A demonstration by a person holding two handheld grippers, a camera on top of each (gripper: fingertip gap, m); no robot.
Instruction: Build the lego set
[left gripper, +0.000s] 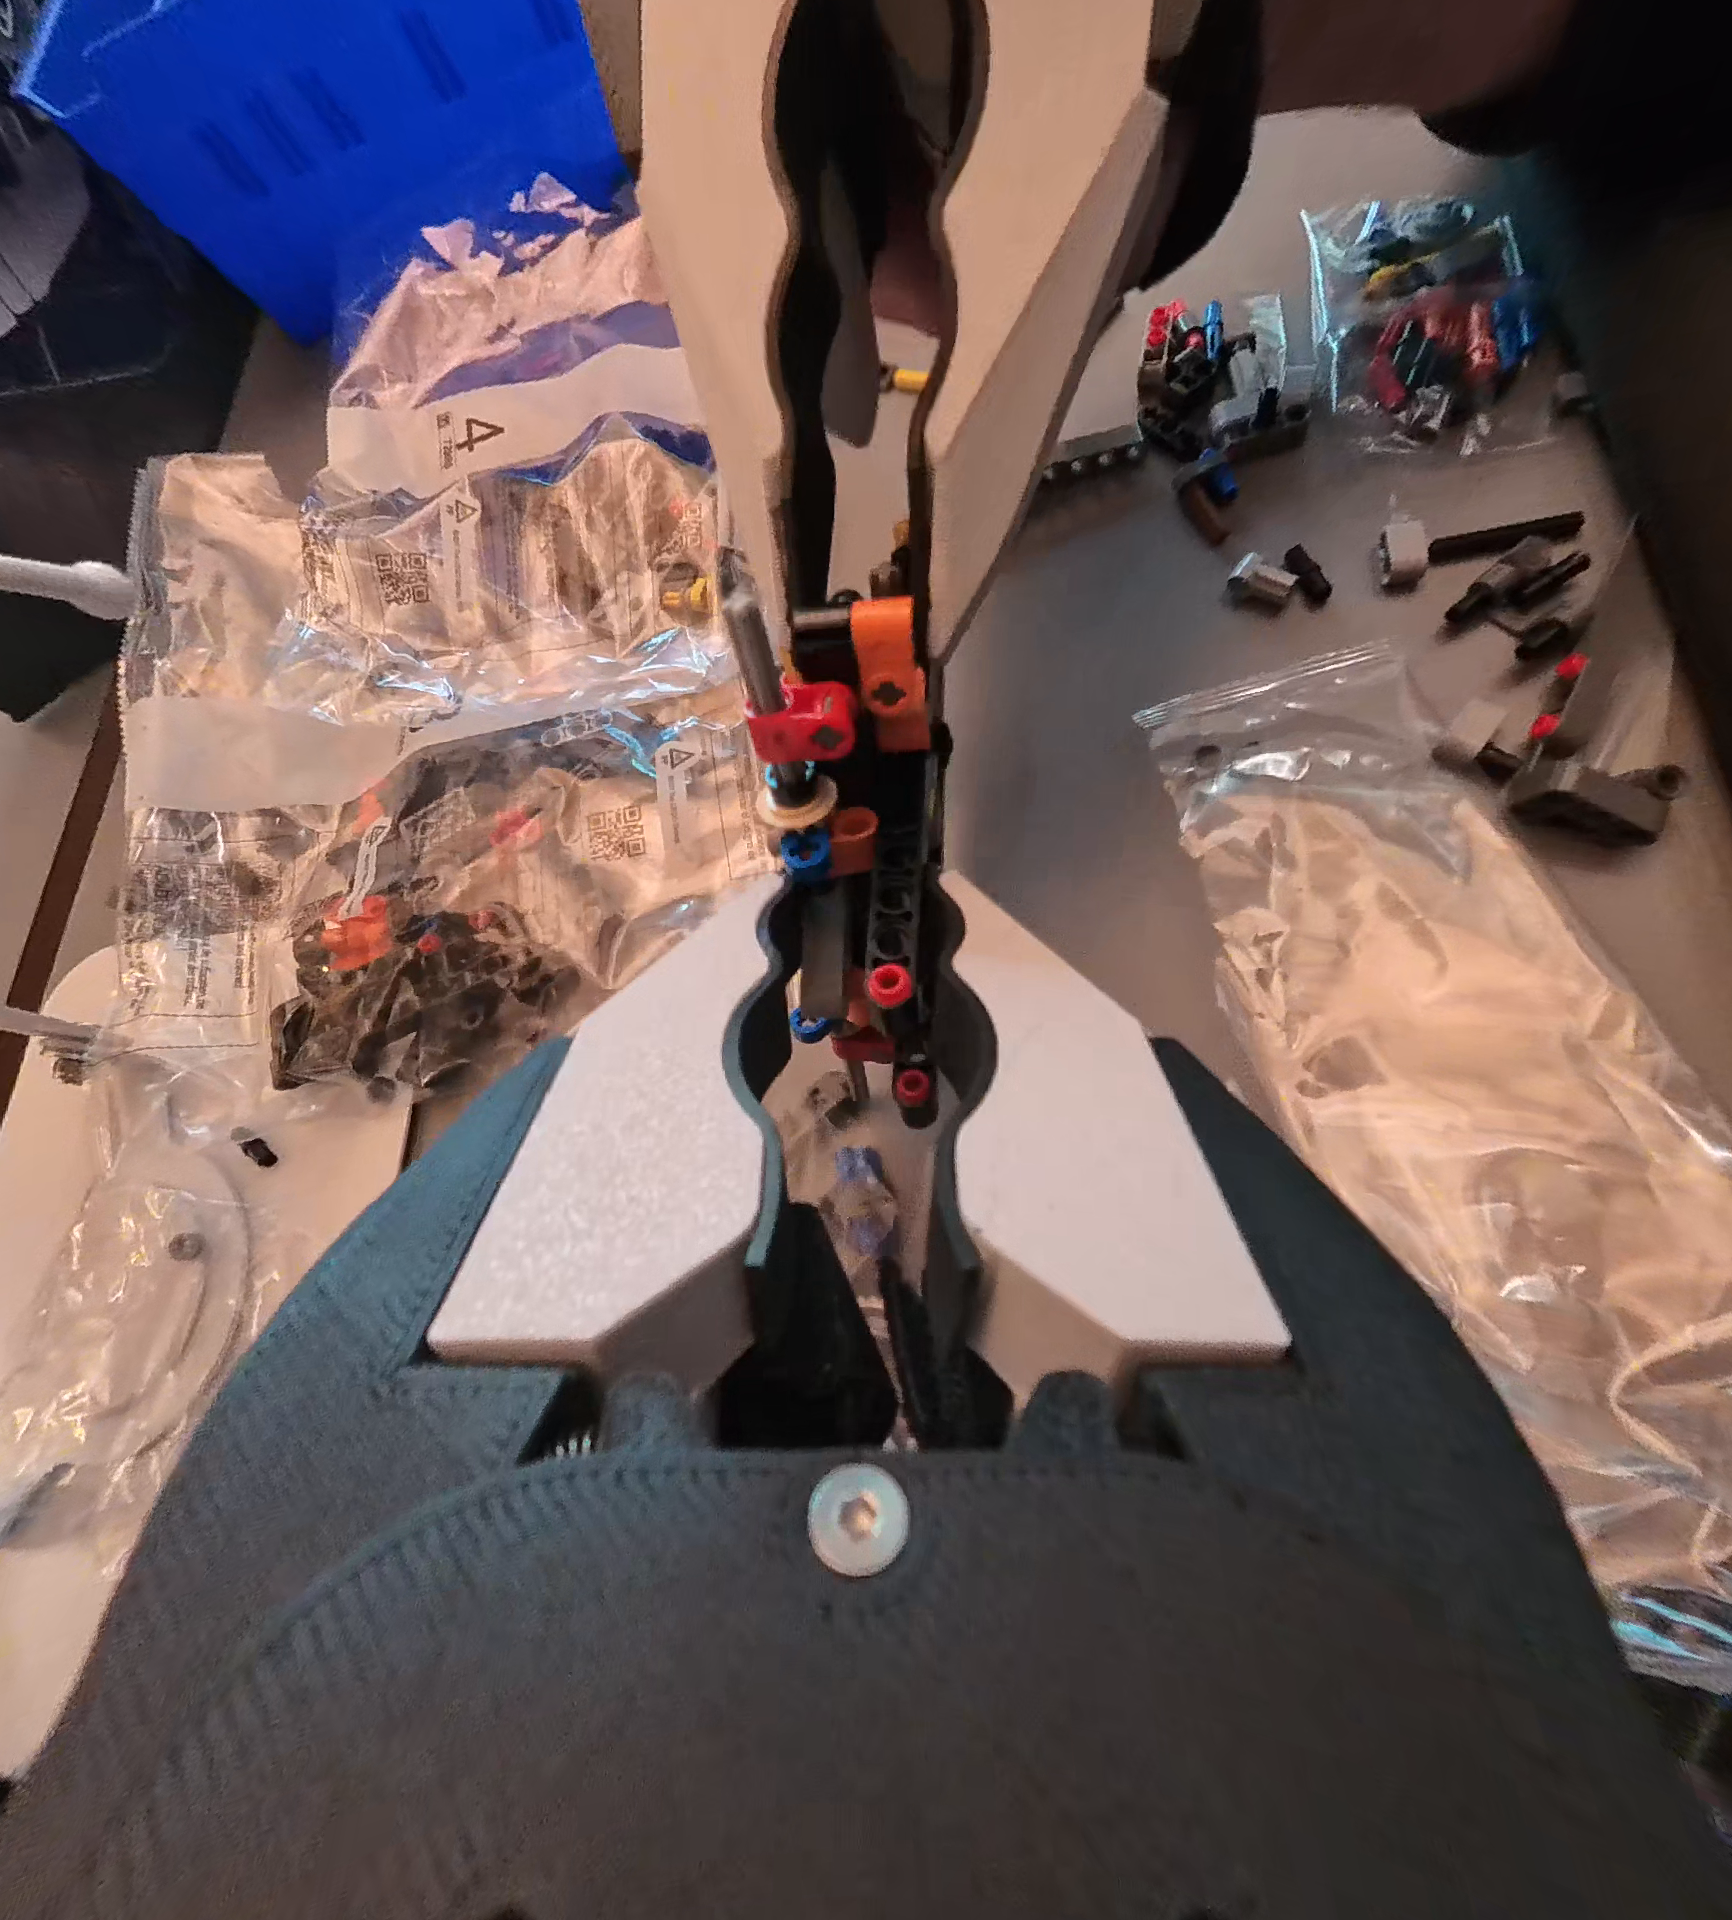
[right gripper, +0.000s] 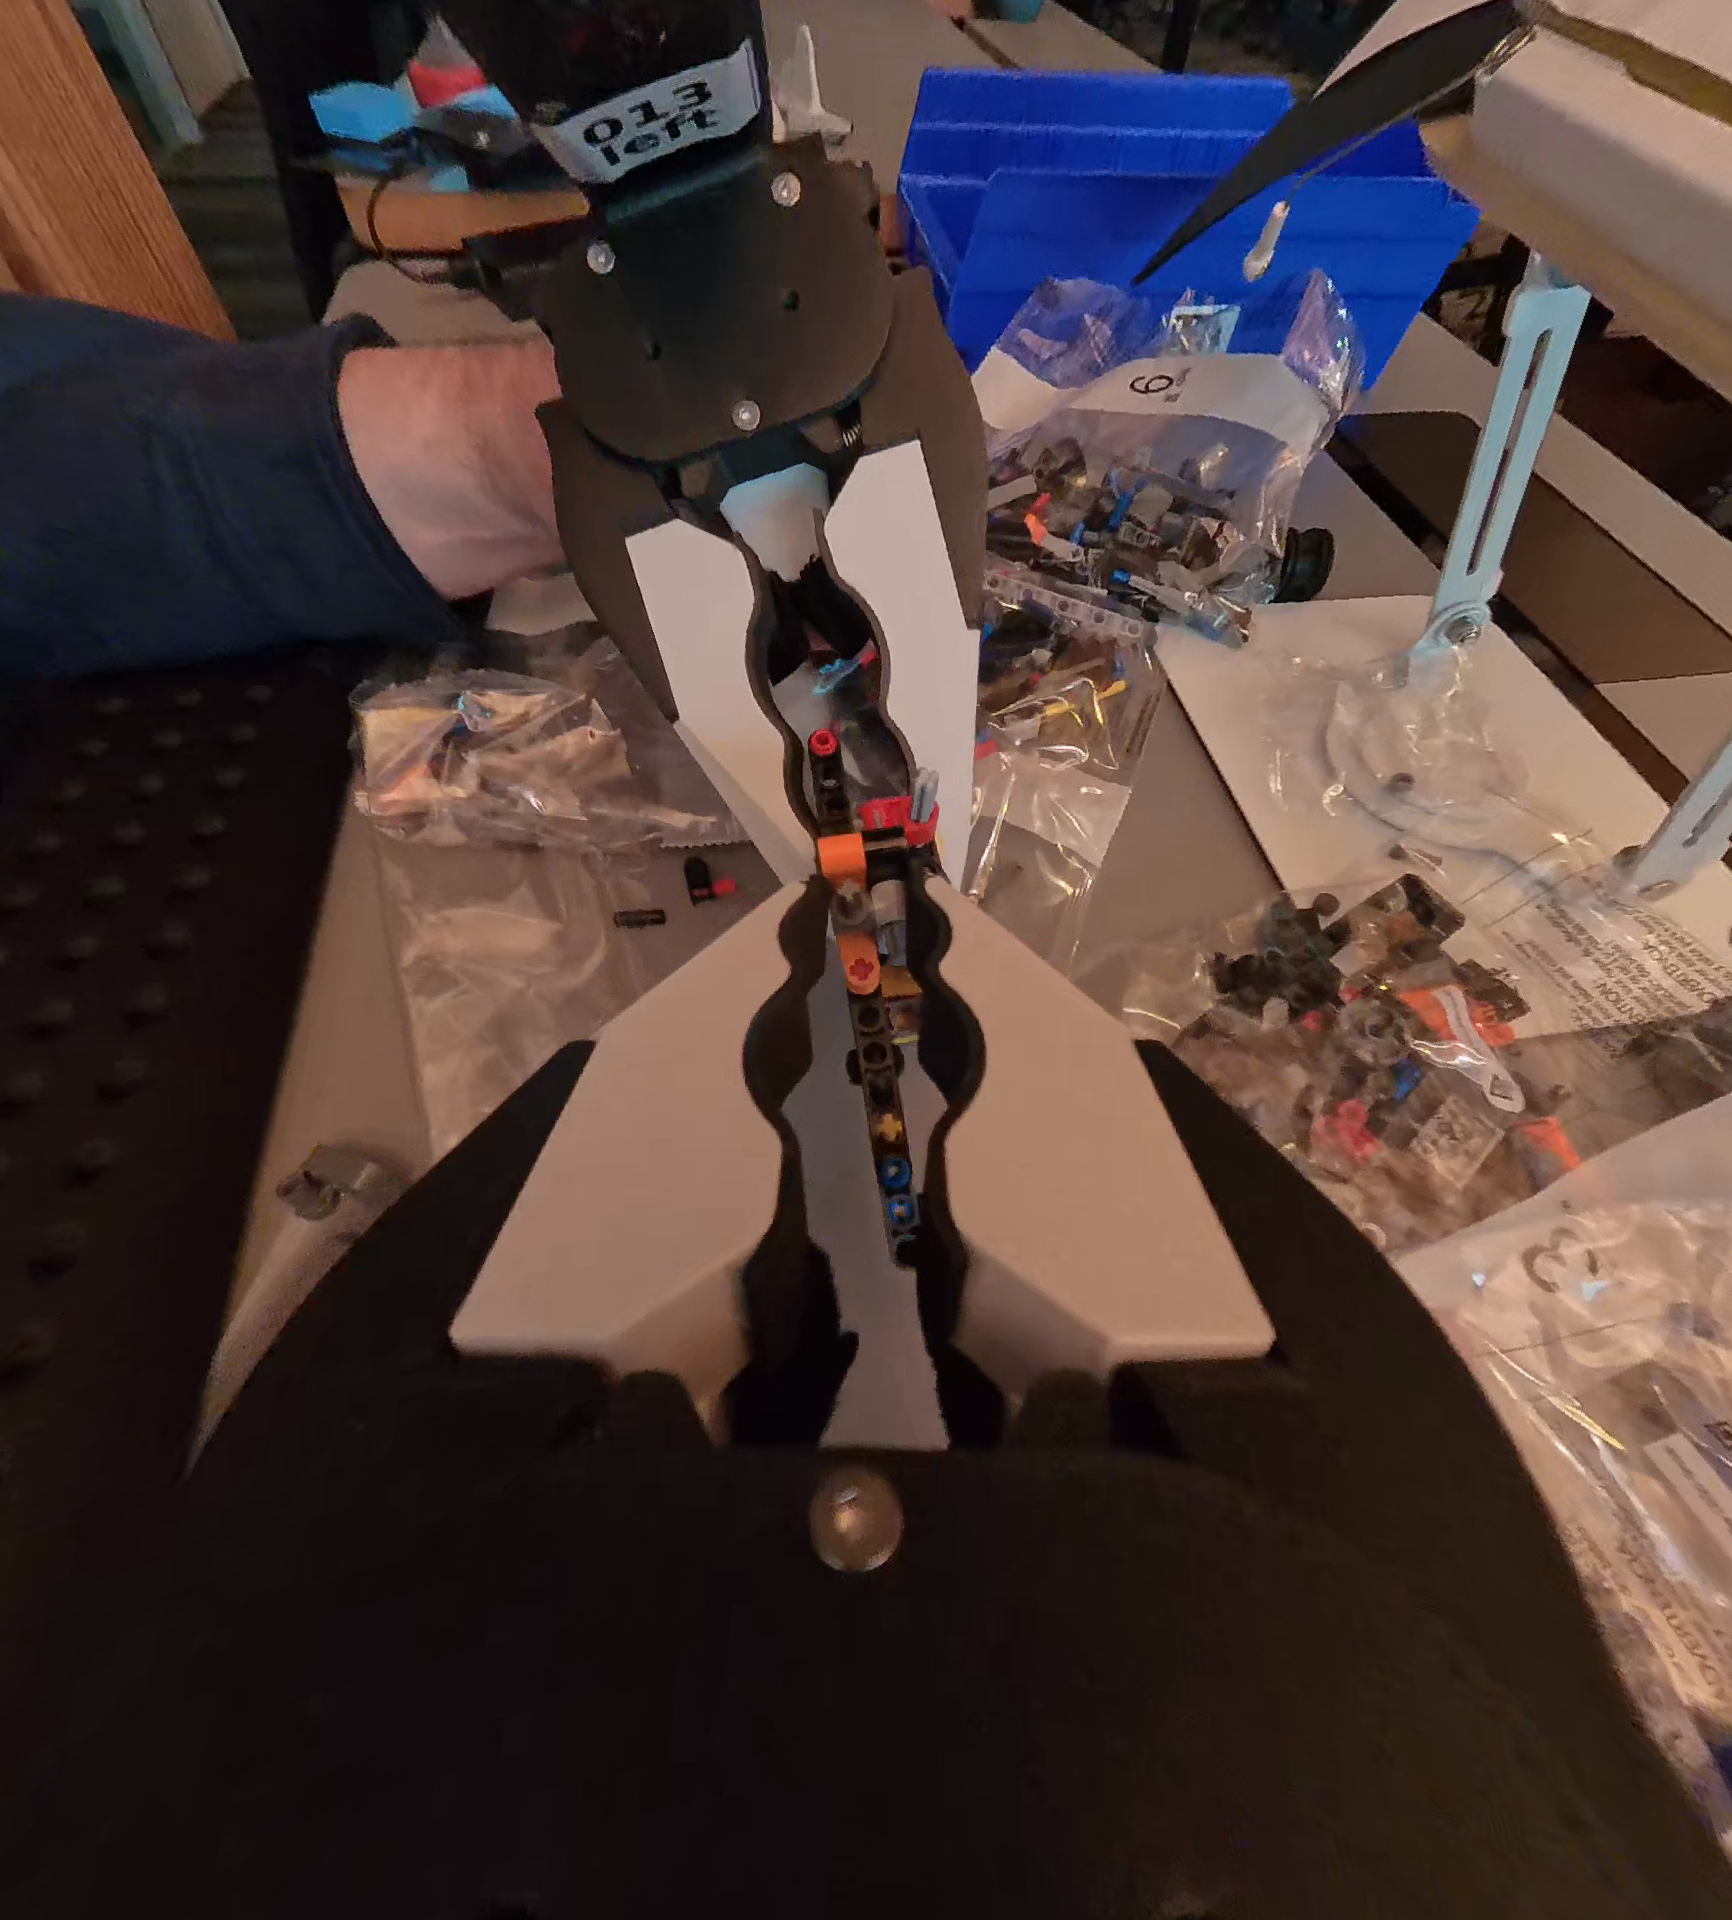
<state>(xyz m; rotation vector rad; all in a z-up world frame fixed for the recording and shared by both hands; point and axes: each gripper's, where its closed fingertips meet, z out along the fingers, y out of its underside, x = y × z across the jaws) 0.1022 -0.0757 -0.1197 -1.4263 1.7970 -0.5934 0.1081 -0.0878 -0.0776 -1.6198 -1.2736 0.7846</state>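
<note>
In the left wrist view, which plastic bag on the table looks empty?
The clear bag right of the left gripper. It lies flat with no pieces visible inside; the bags on the left hold dark, orange and red parts.

dim, warm light | glare on bags (left gripper: 1444, 1091) | edges bent — perhaps blurred
</note>
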